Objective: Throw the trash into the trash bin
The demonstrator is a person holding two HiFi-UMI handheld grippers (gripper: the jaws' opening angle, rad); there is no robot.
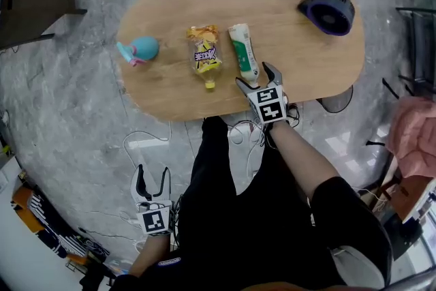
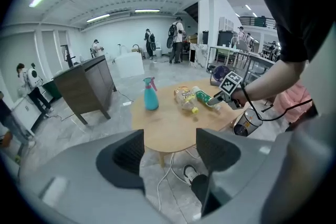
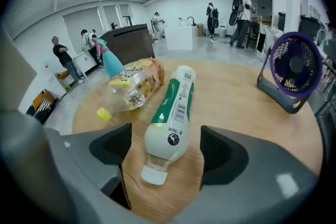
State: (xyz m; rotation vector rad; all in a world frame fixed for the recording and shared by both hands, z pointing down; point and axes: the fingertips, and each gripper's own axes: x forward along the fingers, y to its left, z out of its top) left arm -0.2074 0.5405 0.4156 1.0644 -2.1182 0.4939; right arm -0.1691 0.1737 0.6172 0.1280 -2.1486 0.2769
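Observation:
A white and green bottle (image 1: 243,51) (image 3: 172,119) lies on the oval wooden table (image 1: 293,51), cap toward the near edge. My right gripper (image 1: 257,75) (image 3: 164,152) stands open at its cap end, a jaw on either side, pads not touching it. Beside it lies a clear bottle with a yellow label and cap (image 1: 204,54) (image 3: 131,86). My left gripper (image 1: 152,180) (image 2: 169,152) hangs open and empty low over the floor, left of the person's legs, well short of the table. A cylindrical bin (image 2: 244,122) shows beside the table in the left gripper view.
A teal spray bottle (image 1: 139,49) (image 2: 150,93) sits at the table's left end and a purple fan (image 1: 328,11) (image 3: 294,68) at its far right. Cables (image 1: 146,140) run over the marble floor. A dark cabinet (image 2: 86,86) stands left; people stand far back.

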